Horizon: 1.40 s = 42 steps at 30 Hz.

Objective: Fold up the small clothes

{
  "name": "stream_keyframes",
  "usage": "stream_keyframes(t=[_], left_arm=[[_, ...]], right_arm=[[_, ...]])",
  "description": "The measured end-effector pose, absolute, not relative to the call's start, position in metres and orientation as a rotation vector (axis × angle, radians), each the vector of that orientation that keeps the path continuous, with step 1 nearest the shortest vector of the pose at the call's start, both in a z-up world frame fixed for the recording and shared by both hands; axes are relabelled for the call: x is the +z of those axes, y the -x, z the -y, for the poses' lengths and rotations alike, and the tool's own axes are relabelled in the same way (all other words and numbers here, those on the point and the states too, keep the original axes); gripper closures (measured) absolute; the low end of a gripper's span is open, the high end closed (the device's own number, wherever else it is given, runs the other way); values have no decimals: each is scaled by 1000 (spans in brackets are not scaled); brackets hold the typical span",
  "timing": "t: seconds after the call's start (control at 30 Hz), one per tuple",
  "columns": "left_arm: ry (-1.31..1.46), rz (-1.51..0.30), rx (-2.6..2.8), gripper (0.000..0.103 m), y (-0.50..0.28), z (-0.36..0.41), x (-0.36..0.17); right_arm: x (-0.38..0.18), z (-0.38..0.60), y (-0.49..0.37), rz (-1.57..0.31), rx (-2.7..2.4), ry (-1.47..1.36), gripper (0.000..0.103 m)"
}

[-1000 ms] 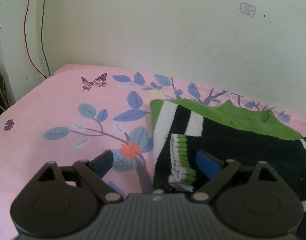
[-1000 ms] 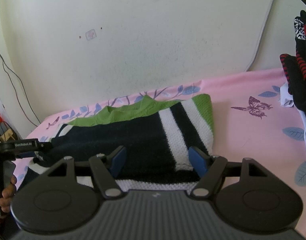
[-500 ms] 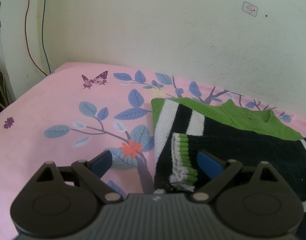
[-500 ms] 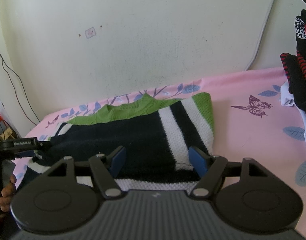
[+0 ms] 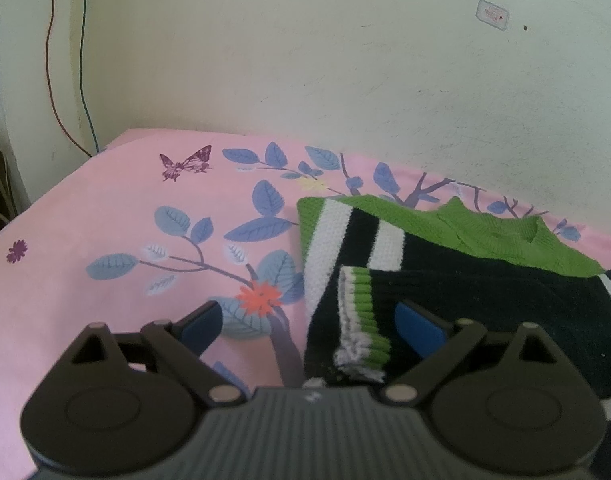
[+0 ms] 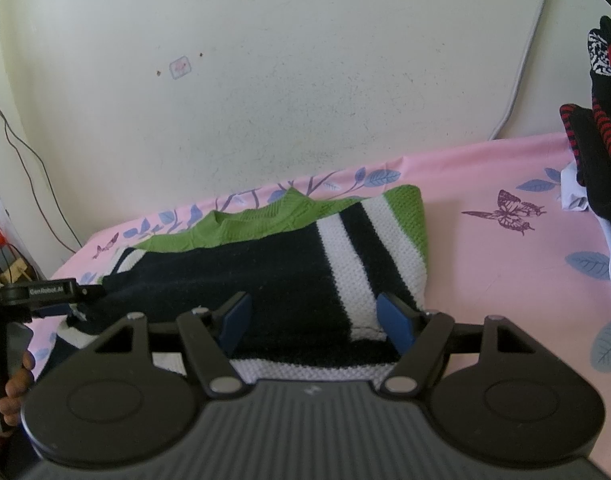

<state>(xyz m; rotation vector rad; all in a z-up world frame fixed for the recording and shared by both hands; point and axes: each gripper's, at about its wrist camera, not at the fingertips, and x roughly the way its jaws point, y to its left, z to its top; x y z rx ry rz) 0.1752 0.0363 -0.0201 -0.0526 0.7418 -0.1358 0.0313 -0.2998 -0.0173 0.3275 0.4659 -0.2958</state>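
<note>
Knitted sweater (image 6: 265, 280) under hand-held gripper (image 6: 313, 322)

Sweater (image 6: 281, 280) green-black-white striped; sheet (image 5: 105, 208) pink — blue leaves.

The sweater (image 6: 289, 280) is seen to be chunky, rough knit wool, ribbed at the cuff (image 5: 361, 320). The bedsheet (image 5: 105, 208) is smooth printed cloth; the tongs (image 6: 313, 322) are matt black plastic.
</note>
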Motion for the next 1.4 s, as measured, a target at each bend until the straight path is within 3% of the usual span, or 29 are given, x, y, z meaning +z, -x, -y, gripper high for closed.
stream_keyframes(t=[1.17,1.4], left_arm=[[90,-776,-137,2,-182,-44,-23],[87,-777,-124,0,-181,-43,-22]], right_arm=[[-17,299,-33,-473,-313,-324,35],[-17,303,-32,-458,-364,-349,42]])
